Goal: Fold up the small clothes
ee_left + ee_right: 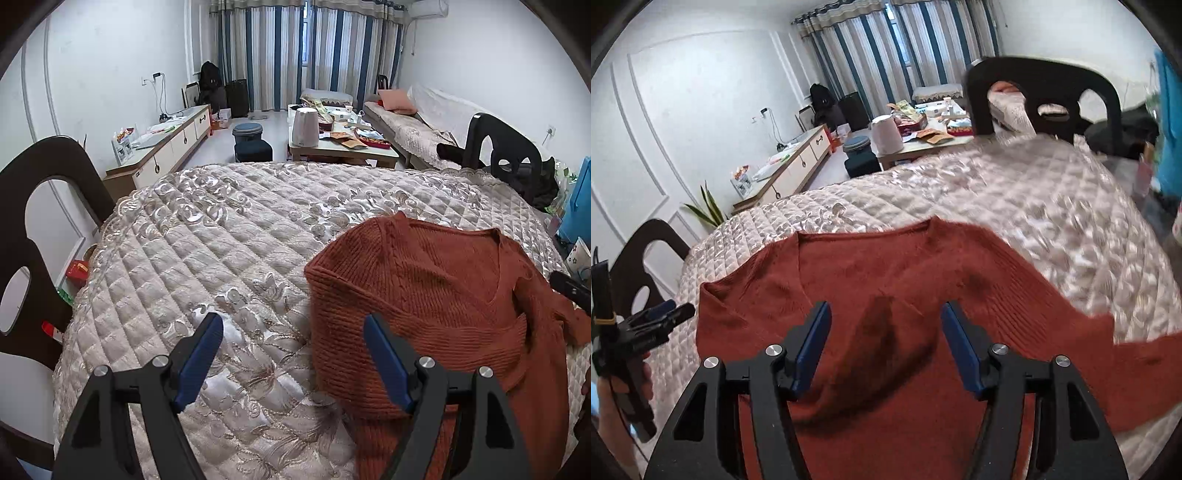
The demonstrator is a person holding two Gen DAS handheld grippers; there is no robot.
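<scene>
A rust-red knit V-neck sweater (886,295) lies on a table covered by a quilted beige cloth (207,251), its neckline toward the far edge and 1 sleeve trailing off to the right in the right wrist view. The right gripper (886,314) hangs over the sweater's chest with its blue-padded jaws spread apart, nothing pinched between them. The left gripper (293,328) is likewise spread wide and empty, straddling the sweater's left edge, 1 finger over bare cloth and the other over the knit. Dark wooden chairs (498,144) stand at the table's left and far right edges. Beyond lie a cluttered coffee table (343,147) bearing a white kettle (305,126), a sofa (413,122) and striped curtains (295,48).
</scene>
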